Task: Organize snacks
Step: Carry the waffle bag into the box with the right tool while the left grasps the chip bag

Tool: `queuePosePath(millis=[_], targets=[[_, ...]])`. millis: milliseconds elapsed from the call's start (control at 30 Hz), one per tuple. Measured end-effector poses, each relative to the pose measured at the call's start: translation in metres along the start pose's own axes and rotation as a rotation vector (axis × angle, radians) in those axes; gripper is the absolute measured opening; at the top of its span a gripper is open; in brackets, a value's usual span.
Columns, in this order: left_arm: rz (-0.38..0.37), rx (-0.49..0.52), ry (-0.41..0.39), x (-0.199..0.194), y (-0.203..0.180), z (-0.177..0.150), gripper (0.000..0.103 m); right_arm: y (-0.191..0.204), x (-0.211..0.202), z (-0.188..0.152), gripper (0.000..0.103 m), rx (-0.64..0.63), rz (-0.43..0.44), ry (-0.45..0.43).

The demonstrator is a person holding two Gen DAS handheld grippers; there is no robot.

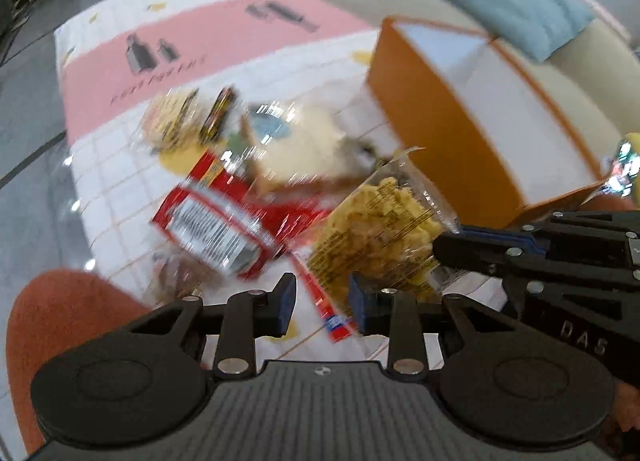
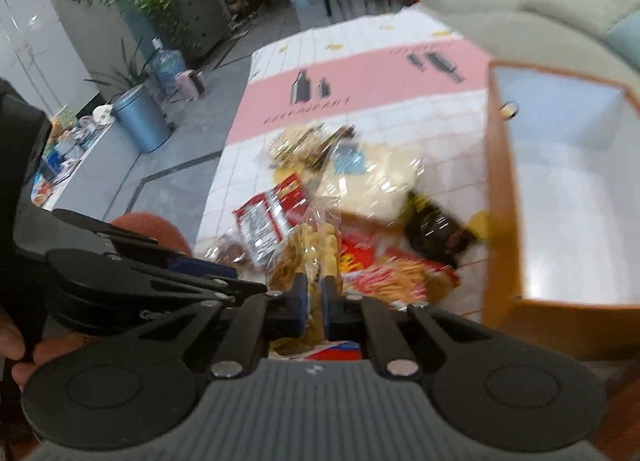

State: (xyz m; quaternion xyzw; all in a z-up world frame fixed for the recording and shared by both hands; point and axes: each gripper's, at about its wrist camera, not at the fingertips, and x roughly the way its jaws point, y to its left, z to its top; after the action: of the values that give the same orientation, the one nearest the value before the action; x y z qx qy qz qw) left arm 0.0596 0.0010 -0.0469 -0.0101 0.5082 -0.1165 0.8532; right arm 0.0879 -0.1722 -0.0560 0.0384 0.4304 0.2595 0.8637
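- Landmark: open orange cardboard box with white inside [image 1: 472, 109] [image 2: 560, 197], standing on a white-tiled tablecloth with a pink band [image 1: 208, 37] [image 2: 360, 77].
- Right gripper [image 2: 316, 301] [image 1: 448, 249]: blue-padded fingers drawn close together, clamped on a clear plastic bag of pale yellow puffed snacks [image 2: 312, 245] [image 1: 380, 229]. Bag sits just left of the box's near corner, raised over the snack pile; top edge crumpled.
- Left gripper [image 1: 322, 301]: fingers apart, nothing between them. It hovers low beside the held bag, on the side away from the box.
- Snack pile on the cloth, left of the box:
  - red packet with a white barcode label [image 1: 216, 221] [image 2: 268, 221], label up, farther from the box than the held bag.
  - clear bag of pale cream contents with a blue label [image 1: 304, 141] [image 2: 380, 177], near the box's long side.
  - dark glossy packet [image 2: 436, 229], just beside the box's wall.
  - red-and-orange packet printed with stick snacks [image 2: 400, 273], near the box's front corner, under the held bag.
- Heavy motion blur; packet lettering unreadable.
- Rust-orange upholstered seat [image 1: 60, 321] at the table's near edge, well apart from the box.
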Motion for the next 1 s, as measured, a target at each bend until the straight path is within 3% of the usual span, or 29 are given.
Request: queuePosePath(millis=[133, 233, 300, 400, 533, 733, 800, 1000], targets=[[-0.036, 0.080, -0.062, -0.006, -0.015, 0.008, 0.046, -0.010, -0.033, 0.007, 0.004, 0.016, -0.055, -0.078], [-0.057, 0.141, -0.082, -0.001, -0.028, 0.014, 0.062, -0.021, -0.058, 0.014, 0.004, 0.062, -0.088, -0.142], [-0.088, 0.125, -0.067, 0.010, -0.032, 0.018, 0.070, -0.029, -0.073, 0.019, 0.004, 0.086, -0.123, -0.188], [-0.129, 0.062, -0.020, 0.031, -0.034, 0.025, 0.072, -0.042, -0.089, 0.024, 0.004, 0.116, -0.194, -0.249], [-0.097, 0.022, 0.019, 0.056, -0.041, 0.031, 0.072, -0.064, -0.102, 0.029, 0.004, 0.168, -0.278, -0.297], [-0.057, 0.001, 0.096, 0.085, -0.050, 0.035, 0.072, -0.097, -0.094, 0.026, 0.004, 0.245, -0.355, -0.284], [-0.011, 0.028, 0.122, 0.092, -0.057, 0.034, 0.072, -0.107, -0.086, 0.026, 0.004, 0.262, -0.368, -0.259], [0.041, 0.068, 0.171, 0.105, -0.064, 0.036, 0.071, -0.133, -0.058, 0.024, 0.004, 0.337, -0.311, -0.110]])
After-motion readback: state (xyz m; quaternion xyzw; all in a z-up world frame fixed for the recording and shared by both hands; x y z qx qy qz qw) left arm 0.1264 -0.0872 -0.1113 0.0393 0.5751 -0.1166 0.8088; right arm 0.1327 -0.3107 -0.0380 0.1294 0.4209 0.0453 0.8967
